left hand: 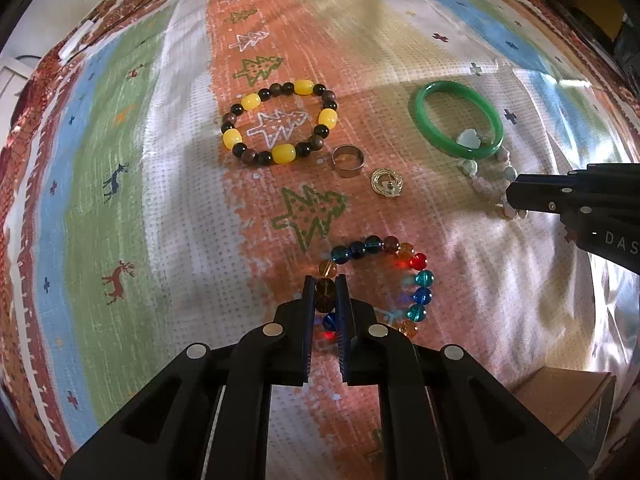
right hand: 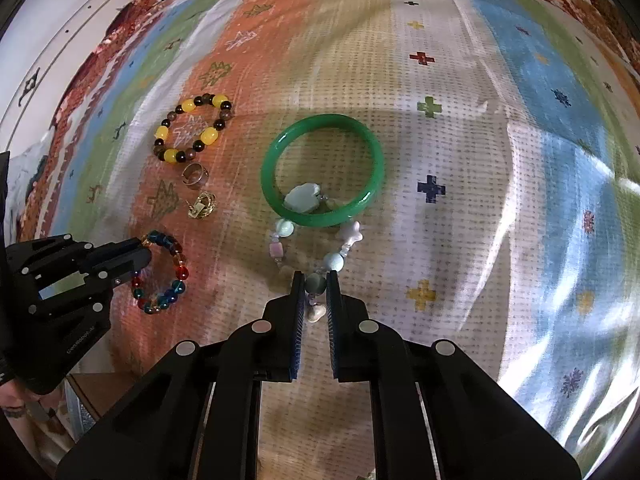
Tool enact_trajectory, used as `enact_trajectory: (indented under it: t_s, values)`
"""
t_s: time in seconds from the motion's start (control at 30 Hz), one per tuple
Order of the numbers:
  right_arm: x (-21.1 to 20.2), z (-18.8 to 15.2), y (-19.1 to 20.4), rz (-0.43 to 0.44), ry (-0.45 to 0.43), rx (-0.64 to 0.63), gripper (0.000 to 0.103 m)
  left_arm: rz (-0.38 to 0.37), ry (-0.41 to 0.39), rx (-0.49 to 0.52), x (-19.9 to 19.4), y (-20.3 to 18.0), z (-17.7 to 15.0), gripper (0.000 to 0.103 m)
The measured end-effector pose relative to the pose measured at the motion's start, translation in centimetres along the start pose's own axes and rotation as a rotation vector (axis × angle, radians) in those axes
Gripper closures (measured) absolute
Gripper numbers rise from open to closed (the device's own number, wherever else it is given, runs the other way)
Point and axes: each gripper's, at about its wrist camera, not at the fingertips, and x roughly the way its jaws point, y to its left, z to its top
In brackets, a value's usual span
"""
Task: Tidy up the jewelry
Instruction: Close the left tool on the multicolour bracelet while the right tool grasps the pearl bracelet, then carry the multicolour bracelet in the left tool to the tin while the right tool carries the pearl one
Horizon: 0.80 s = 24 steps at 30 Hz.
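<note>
On a patterned cloth lie several pieces of jewelry. My left gripper (left hand: 325,284) is shut on the near-left beads of a multicoloured glass bead bracelet (left hand: 418,280), which shows again in the right wrist view as the glass bead bracelet (right hand: 178,272). My right gripper (right hand: 316,280) is shut on a pale green bead of a pastel stone bracelet (right hand: 338,260); that pastel bracelet (left hand: 478,176) runs under a green bangle (right hand: 272,184). A yellow and dark bead bracelet (left hand: 248,102), a silver ring (left hand: 348,160) and a gold ring (left hand: 386,184) lie apart from both grippers.
The patterned cloth (left hand: 160,200) covers the whole surface, with shiny wrinkled stretches at the right. A brown box corner (left hand: 568,400) sits at the near right of the left wrist view. A hand (right hand: 16,404) holds the left gripper. White cabinet panels (right hand: 60,40) stand beyond the far left edge.
</note>
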Motion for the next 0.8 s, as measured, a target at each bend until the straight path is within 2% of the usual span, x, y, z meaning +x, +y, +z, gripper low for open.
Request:
enact_trajectory:
  t_s: [0.4, 0.8]
  values:
    - [-1.3, 0.1, 0.5, 0.004, -0.030, -0.023, 0.092, -0.027, -0.028, -0.020, -1.1, 0.4, -0.2, 0.094]
    - [-4.7, -1.1, 3.0, 0.001, -0.094, -0.100, 0.092, -0.098, -0.111, -0.069, -4.7, 1.4, -0.7, 0.094]
